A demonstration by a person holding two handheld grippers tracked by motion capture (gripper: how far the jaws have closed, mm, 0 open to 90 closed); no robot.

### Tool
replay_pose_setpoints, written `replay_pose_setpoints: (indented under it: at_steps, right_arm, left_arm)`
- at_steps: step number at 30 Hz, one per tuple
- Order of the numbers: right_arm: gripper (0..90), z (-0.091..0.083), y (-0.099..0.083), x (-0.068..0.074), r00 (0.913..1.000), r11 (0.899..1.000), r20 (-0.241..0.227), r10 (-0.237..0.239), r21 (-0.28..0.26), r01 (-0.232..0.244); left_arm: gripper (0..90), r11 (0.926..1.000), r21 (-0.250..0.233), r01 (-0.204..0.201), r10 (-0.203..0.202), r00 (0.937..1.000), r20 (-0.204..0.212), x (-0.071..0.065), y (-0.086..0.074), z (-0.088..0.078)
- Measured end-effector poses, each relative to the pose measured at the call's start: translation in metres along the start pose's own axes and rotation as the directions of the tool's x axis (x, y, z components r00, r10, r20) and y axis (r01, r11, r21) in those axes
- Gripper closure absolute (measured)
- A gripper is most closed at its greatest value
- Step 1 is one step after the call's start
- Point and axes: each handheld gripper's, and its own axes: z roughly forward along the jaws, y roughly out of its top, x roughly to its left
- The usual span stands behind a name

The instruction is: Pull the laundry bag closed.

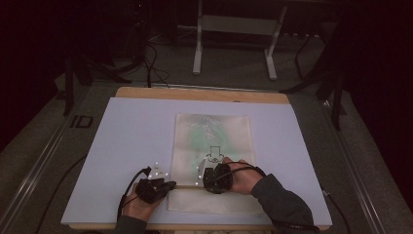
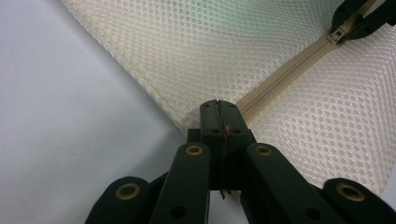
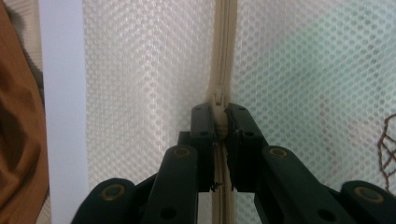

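A cream mesh laundry bag [image 1: 214, 146] lies flat on the tabletop [image 1: 126, 141], just right of centre on a pale lilac sheet, its zipper [image 2: 285, 74] running across the end nearest the person. Something pale green, bearing a dark line drawing, shows dimly through the netting. The right gripper [image 3: 221, 122] is pinching the zipper's slider [image 3: 218, 99], its jaws closed from either side on the small tab. The left gripper [image 2: 219, 112] is pressed together at the bag's corner, where the zipper tape ends, and appears to be clamping the fabric edge there.

The bag looks light, soft and limp: open netting that would bunch and slide on the smooth sheet if pulled from one point. The sensible holds are the ones taken here, the slider for drawing and the seamed corner for anchoring, since the mesh itself offers little to grip and may snag or stretch. The slider is small and could slip from the jaws if tugged off the line of the teeth.

The sheet covers a wooden board [image 1: 195, 93] whose far edge shows beyond it. Past that, a dim room with grey carpet, trailing cables and the white legs of a stand [image 1: 236, 44].
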Motion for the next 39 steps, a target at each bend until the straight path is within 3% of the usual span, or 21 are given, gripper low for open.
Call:
replay_pose_setpoints:
  at_steps: [39]
  right_arm:
    - [82.5, -0.012, -0.018, 0.001, 0.9999, 1.000, 0.006, 0.011, 0.021, -0.011]
  left_arm:
    - [89.6, 1.0000, -0.003, 0.002, -0.002, 1.0000, 0.001, 0.000, 0.000, 0.000]
